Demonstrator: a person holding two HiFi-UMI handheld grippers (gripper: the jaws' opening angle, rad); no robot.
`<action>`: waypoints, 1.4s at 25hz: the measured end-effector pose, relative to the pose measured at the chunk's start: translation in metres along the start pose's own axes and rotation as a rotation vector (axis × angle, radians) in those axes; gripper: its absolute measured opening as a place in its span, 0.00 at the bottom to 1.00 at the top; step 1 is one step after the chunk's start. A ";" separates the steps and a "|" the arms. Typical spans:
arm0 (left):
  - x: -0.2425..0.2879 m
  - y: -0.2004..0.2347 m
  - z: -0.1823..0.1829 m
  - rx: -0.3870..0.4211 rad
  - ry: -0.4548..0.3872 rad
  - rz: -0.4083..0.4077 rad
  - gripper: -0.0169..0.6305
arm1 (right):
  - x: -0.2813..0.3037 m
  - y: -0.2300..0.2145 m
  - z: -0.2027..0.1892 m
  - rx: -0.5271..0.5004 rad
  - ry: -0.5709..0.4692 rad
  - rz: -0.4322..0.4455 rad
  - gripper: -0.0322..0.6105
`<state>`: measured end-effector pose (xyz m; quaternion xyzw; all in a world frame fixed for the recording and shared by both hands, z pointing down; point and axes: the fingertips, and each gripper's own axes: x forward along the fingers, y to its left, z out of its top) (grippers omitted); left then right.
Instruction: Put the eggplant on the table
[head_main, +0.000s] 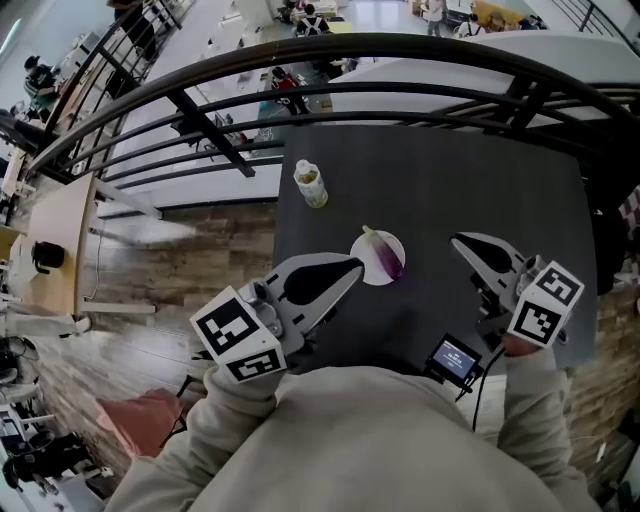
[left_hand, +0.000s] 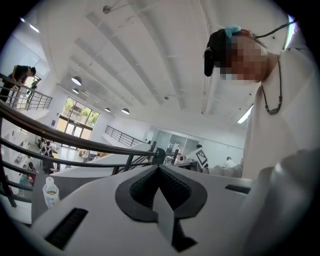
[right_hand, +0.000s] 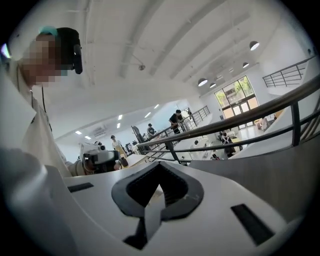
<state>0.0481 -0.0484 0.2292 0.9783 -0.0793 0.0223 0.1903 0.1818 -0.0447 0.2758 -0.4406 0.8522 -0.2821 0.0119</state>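
A purple eggplant (head_main: 388, 257) lies on a small white plate (head_main: 364, 264) near the middle of the dark table (head_main: 450, 180). My left gripper (head_main: 352, 268) hovers just left of the plate with its jaws together and nothing in them; in the left gripper view the left gripper (left_hand: 159, 168) points level over the table's edge. My right gripper (head_main: 459, 241) hangs to the right of the plate, apart from it, also shut and empty. The right gripper view shows the right gripper (right_hand: 159, 166) with its pads meeting, aimed at the railing. Neither gripper view shows the eggplant.
A small clear bottle (head_main: 311, 184) (left_hand: 50, 192) stands on the table's far left part. A curved black railing (head_main: 400, 60) runs behind the table, with a lower floor beyond. A small device with a lit screen (head_main: 456, 358) sits at the near edge by my right sleeve.
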 end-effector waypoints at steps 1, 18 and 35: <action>0.001 0.001 0.004 0.008 -0.005 0.002 0.03 | -0.004 0.004 0.006 -0.010 -0.016 0.004 0.07; 0.007 -0.020 0.029 0.053 -0.034 -0.042 0.03 | -0.026 0.056 0.059 -0.129 -0.145 0.028 0.07; 0.001 -0.013 0.035 0.051 -0.050 -0.036 0.03 | -0.012 0.061 0.055 -0.130 -0.137 0.021 0.07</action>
